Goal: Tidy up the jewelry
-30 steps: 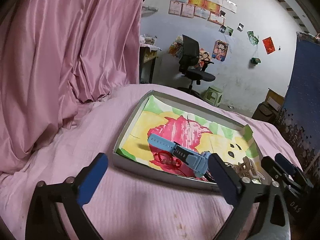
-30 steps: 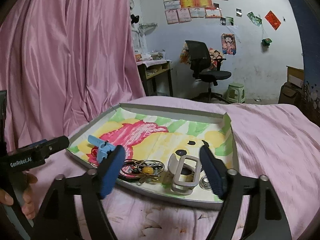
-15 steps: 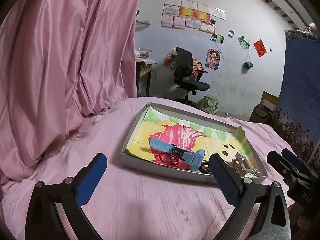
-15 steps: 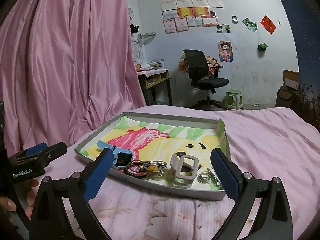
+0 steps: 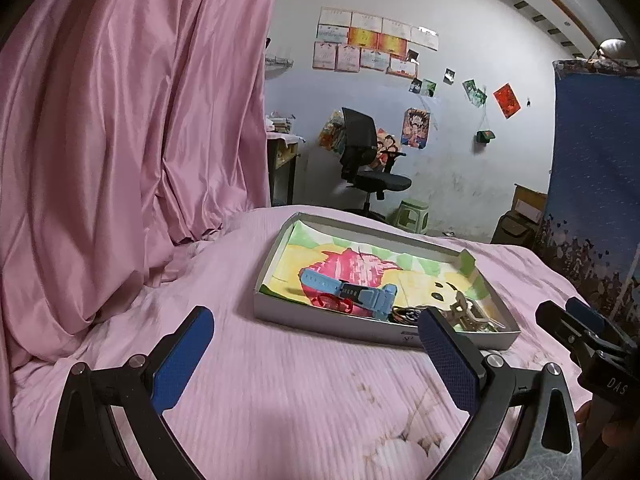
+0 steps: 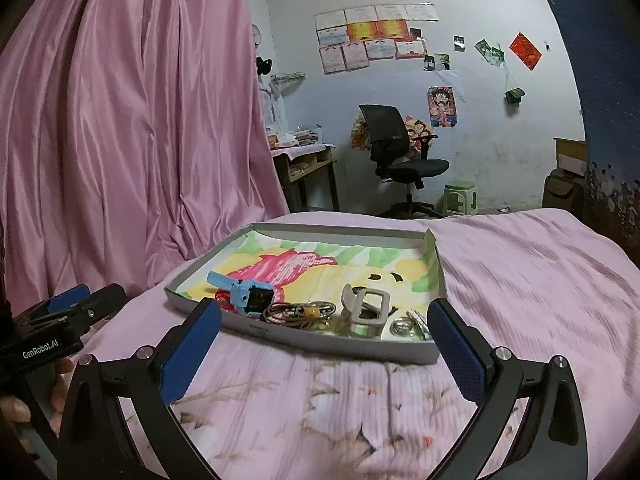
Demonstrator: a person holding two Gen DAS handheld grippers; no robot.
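Observation:
A shallow grey tray (image 5: 328, 322) (image 6: 304, 338), lined with a coloured drawing, lies on a pink bedspread. In it are a blue watch (image 5: 352, 294) (image 6: 250, 294), a red loop (image 5: 330, 302), dark bracelets with a yellow bead (image 6: 304, 312), a pale grey clasp (image 6: 370, 308) and a silver ring (image 6: 402, 326). My left gripper (image 5: 316, 356) is open and empty, short of the tray's near wall. My right gripper (image 6: 326, 346) is open and empty too, at the tray's near edge. Each gripper shows at the edge of the other's view.
Pink satin curtains (image 5: 120, 140) hang at the left. Beyond the bed stand a black office chair (image 6: 396, 160), a green stool (image 6: 460, 198), a wooden desk (image 6: 306, 172) and cardboard boxes (image 6: 568, 176). A blue cloth (image 5: 596, 180) hangs at the right. Bedspread (image 6: 520, 280) stretches right of the tray.
Both grippers have drawn back from the tray, which now looks smaller and farther off. The right gripper's jaws have spread wider. The items in the tray have not moved.

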